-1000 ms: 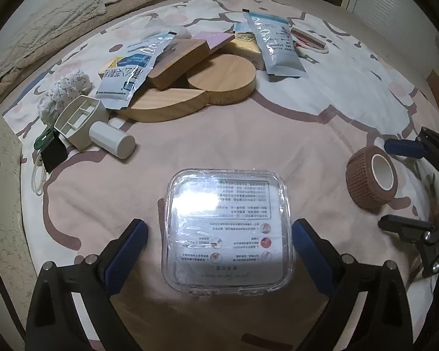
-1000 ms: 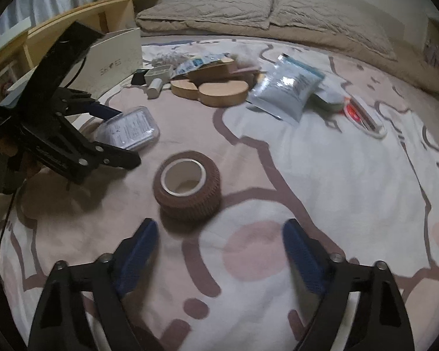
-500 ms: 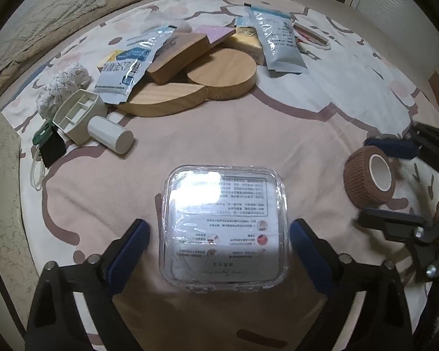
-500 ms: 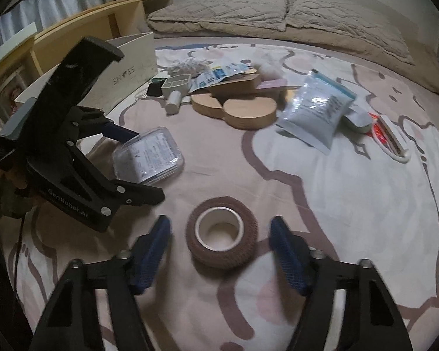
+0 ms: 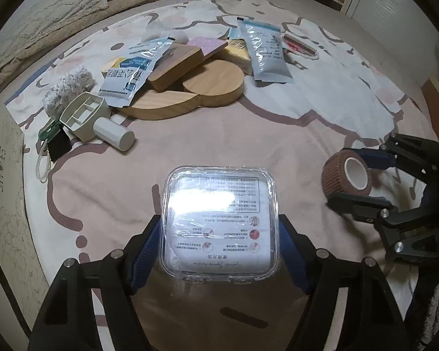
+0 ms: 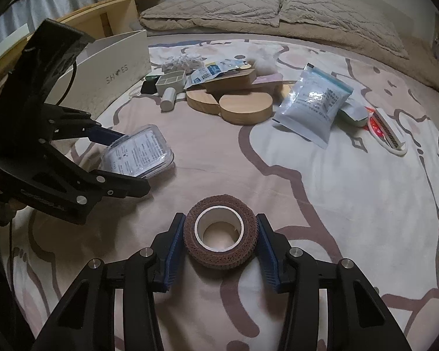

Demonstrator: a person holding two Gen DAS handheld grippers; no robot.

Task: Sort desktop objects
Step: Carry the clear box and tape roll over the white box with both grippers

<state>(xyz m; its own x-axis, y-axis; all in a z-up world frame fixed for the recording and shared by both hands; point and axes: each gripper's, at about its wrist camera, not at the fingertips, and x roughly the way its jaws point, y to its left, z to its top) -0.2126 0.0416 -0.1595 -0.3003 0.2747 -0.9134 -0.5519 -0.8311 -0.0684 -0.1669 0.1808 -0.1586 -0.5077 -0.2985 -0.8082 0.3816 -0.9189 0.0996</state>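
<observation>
2 tools: left tool (image 5: 219,251), right tool (image 6: 221,244). 1 clear plastic box (image 5: 219,222). 1 brown tape roll (image 6: 221,241). 2 foil pouches (image 5: 133,73) (image 5: 266,52). 3 wooden blocks (image 5: 213,83). 1 white cylinder (image 5: 114,136). 1 shoebox (image 6: 117,70).

**Where things lie on the bed**

The plastic box (image 5: 219,222) sits between the left gripper's (image 5: 219,251) fingers, the tape roll (image 6: 221,238) between the right gripper's (image 6: 219,244), to the box's right. Beyond them lies a heap: a pouch (image 5: 133,71) on wooden blocks (image 5: 187,87), a second pouch (image 5: 266,52) to their right, a bottle (image 5: 114,136) and small tray (image 5: 83,115) to their left. A shoe box (image 6: 114,70) stands at the far left, pillows (image 6: 278,8) behind
</observation>
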